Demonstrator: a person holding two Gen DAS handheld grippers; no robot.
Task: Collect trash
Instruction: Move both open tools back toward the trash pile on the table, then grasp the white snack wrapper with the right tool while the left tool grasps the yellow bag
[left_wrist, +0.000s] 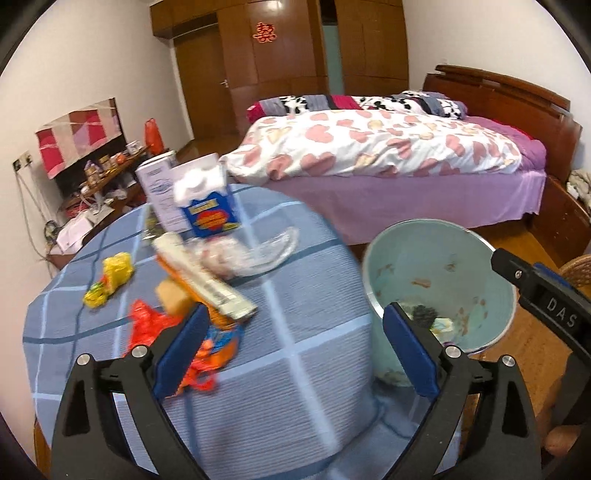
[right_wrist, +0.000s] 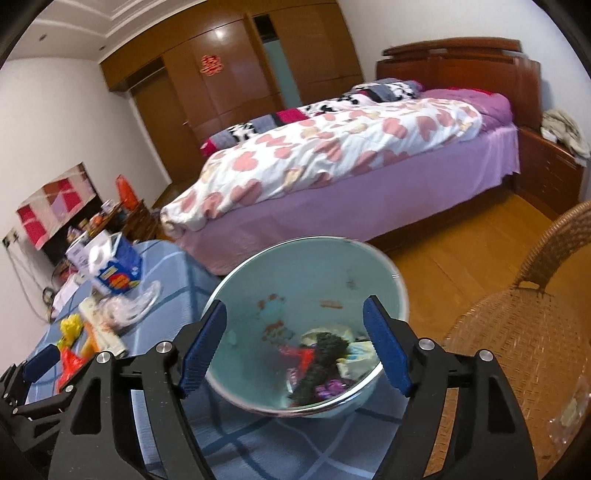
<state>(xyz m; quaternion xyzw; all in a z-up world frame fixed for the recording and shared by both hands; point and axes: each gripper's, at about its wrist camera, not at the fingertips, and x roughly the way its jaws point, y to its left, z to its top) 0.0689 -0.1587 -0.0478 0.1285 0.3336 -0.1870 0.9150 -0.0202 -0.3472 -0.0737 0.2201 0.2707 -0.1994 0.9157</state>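
Trash on table: crumpled, bright orange, yellow, clear wrappers; blurred.

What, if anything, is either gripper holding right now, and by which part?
Nothing is held. The left gripper stands open over the blue checked tablecloth, and the right gripper stands open above the light blue trash bin, with nothing between the pads.

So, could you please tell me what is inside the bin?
The bin holds a dark fuzzy lump, red scrap, pale wrapper and purple bits. Stains mark its wall. Anything beneath that pile is covered.
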